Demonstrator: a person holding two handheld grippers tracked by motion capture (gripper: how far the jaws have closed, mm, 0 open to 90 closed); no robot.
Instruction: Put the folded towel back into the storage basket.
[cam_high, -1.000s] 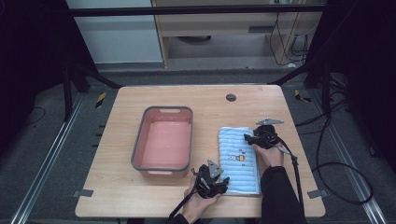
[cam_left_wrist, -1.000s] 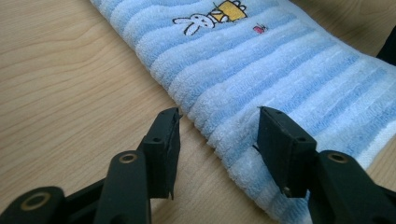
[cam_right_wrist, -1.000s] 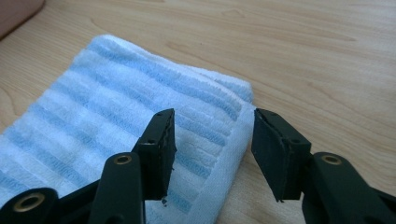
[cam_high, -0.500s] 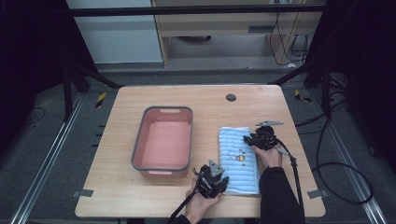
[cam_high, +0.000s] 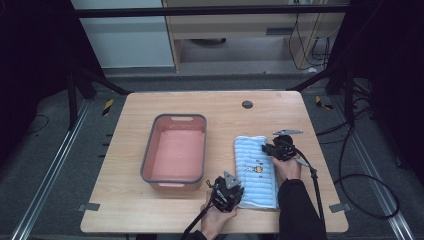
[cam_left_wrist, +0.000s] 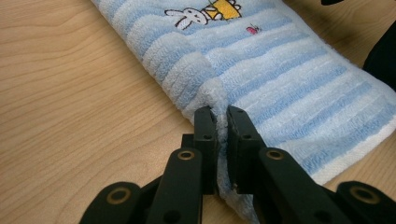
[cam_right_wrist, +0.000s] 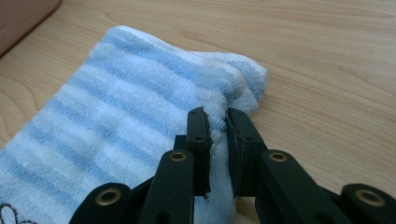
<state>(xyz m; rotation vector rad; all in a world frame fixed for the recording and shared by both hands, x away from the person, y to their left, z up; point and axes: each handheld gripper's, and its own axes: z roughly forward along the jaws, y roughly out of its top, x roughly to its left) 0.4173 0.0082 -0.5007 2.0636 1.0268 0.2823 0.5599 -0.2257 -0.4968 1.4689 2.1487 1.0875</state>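
Observation:
A folded towel (cam_high: 256, 170) with blue and white stripes and a small cartoon print lies on the wooden table right of the basin. My left gripper (cam_high: 235, 192) is shut on the towel's near left edge, and in the left gripper view the towel (cam_left_wrist: 261, 60) bunches up between the jaws of the gripper (cam_left_wrist: 222, 112). Over at the far right edge, my right gripper (cam_high: 272, 148) is shut on the cloth. The right gripper view shows the towel (cam_right_wrist: 116, 116) pinched in a fold at the gripper (cam_right_wrist: 216, 116).
A pink basin (cam_high: 176, 149) with a grey rim stands left of the towel, with nothing in it. A round dark grommet (cam_high: 247, 104) sits near the table's far edge. Black cables trail from both grippers toward the near edge.
The left gripper has shifted slightly right along the towel's near edge. The right gripper and the towel look unchanged.

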